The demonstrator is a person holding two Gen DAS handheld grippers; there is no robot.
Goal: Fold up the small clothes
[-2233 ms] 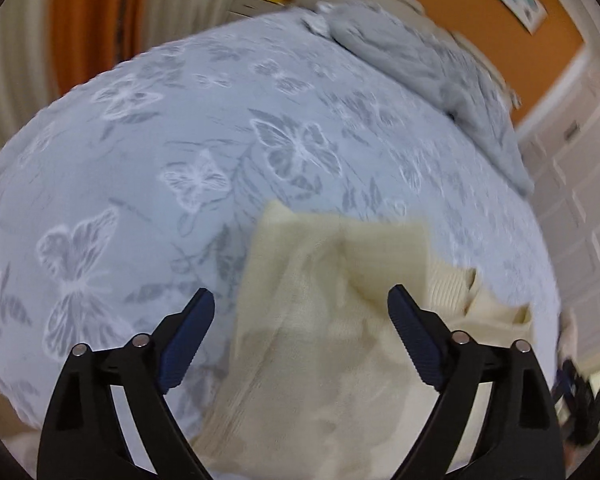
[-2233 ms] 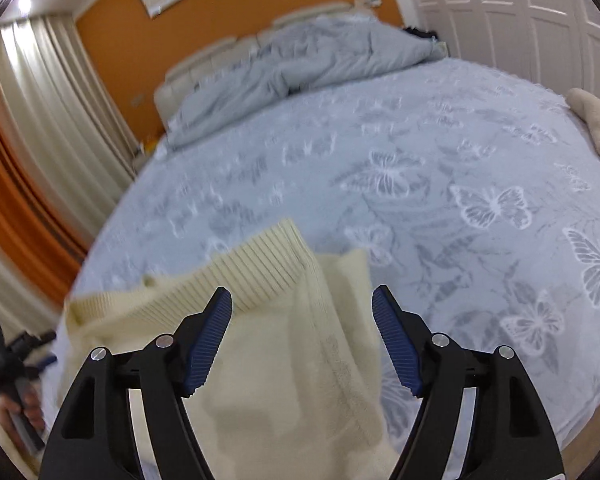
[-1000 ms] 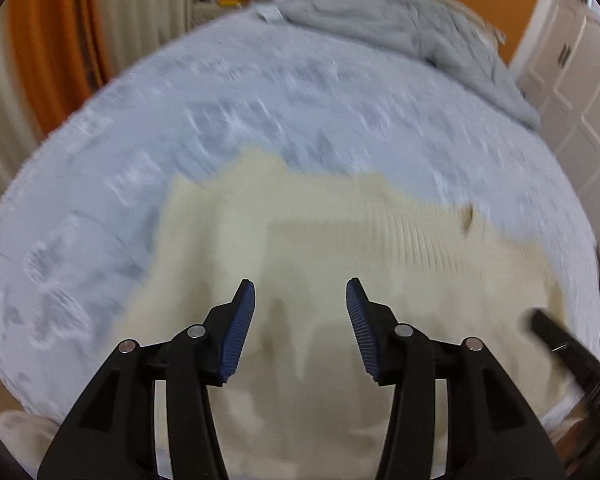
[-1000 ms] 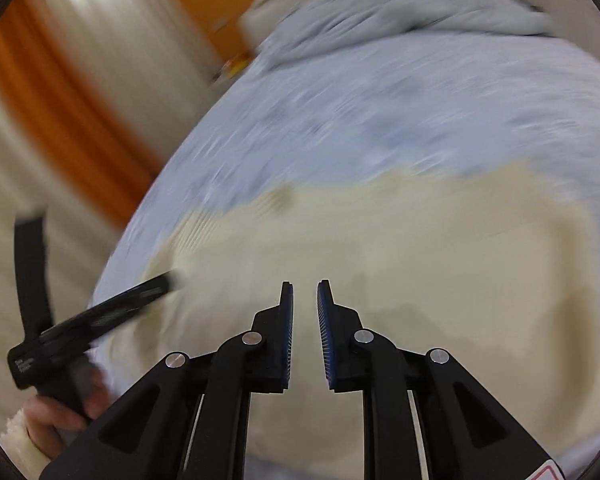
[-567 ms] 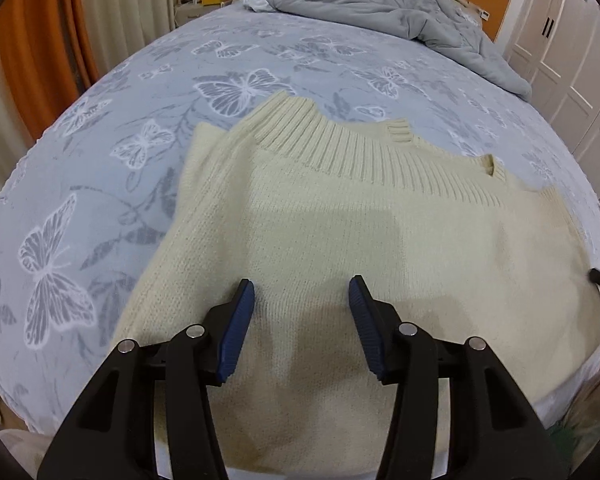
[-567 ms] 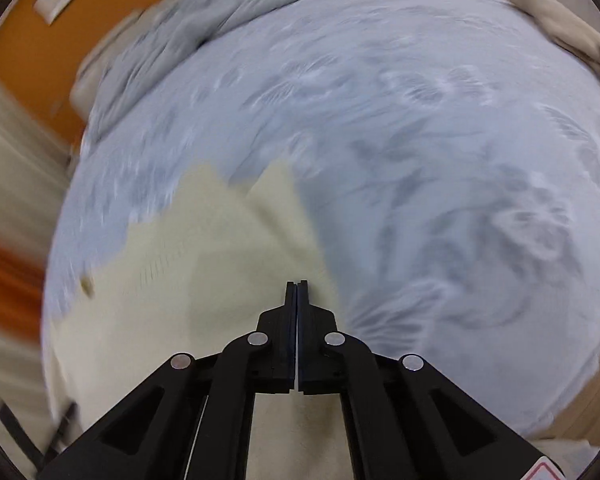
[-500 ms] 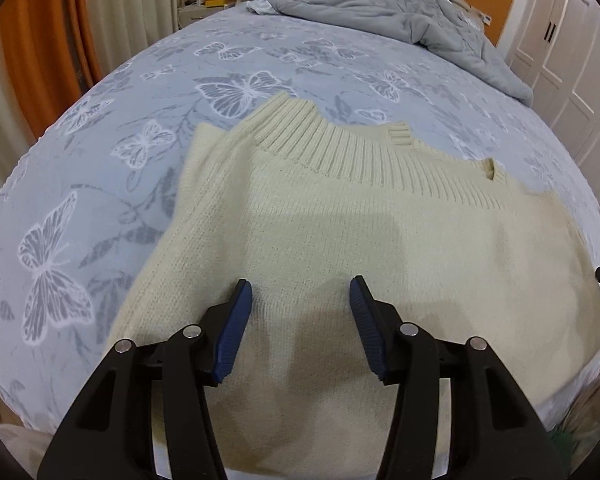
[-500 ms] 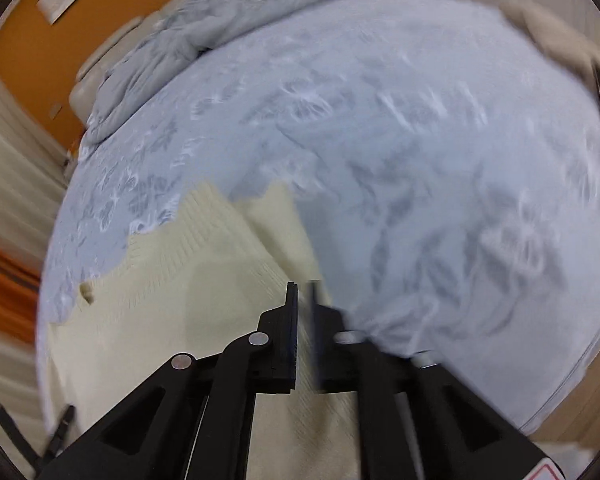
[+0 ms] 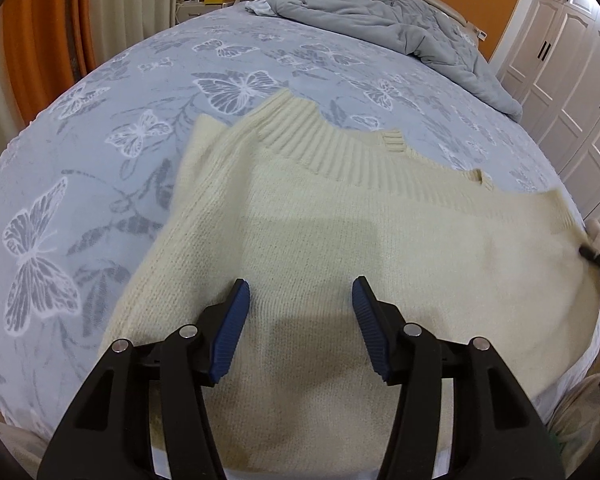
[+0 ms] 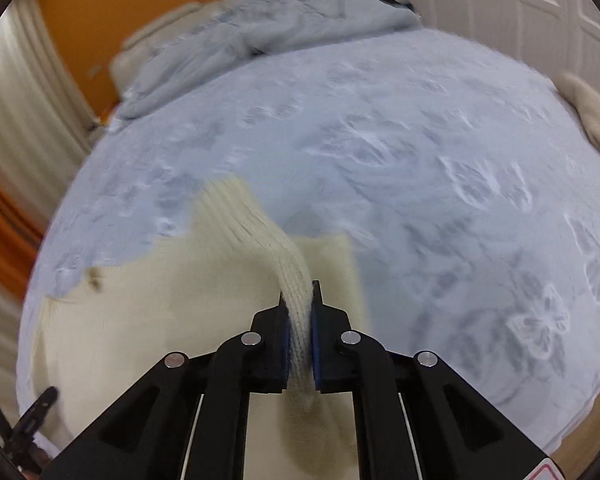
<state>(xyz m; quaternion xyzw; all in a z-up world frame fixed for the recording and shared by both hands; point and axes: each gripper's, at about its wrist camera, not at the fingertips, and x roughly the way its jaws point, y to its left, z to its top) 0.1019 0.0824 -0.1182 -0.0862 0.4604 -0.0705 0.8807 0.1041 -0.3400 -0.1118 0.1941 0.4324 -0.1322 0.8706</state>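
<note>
A cream knit sweater (image 9: 340, 232) lies spread flat on the bed, its ribbed band (image 9: 340, 152) at the far side. My left gripper (image 9: 300, 300) hovers open over the sweater's near part, with nothing pinched between its blue pads. In the right wrist view my right gripper (image 10: 300, 308) is closing, and its pads press on a ribbed edge (image 10: 260, 236) of the sweater (image 10: 180, 300), lifting it into a ridge. The right gripper's tip (image 9: 598, 260) shows at the sweater's right corner in the left wrist view.
The bed cover (image 9: 100, 140) is pale blue with butterfly prints. A crumpled grey duvet (image 9: 380, 16) lies at the headboard. White wardrobe doors (image 9: 572, 40) stand on the right, curtains (image 9: 40, 20) on the left. Another cream garment (image 10: 592, 116) sits at the bed's right edge.
The sweater went from bunched under both grippers to spread flat. My right gripper swung to the sweater's right edge and closed on the ribbed edge. The left jaws widened a little.
</note>
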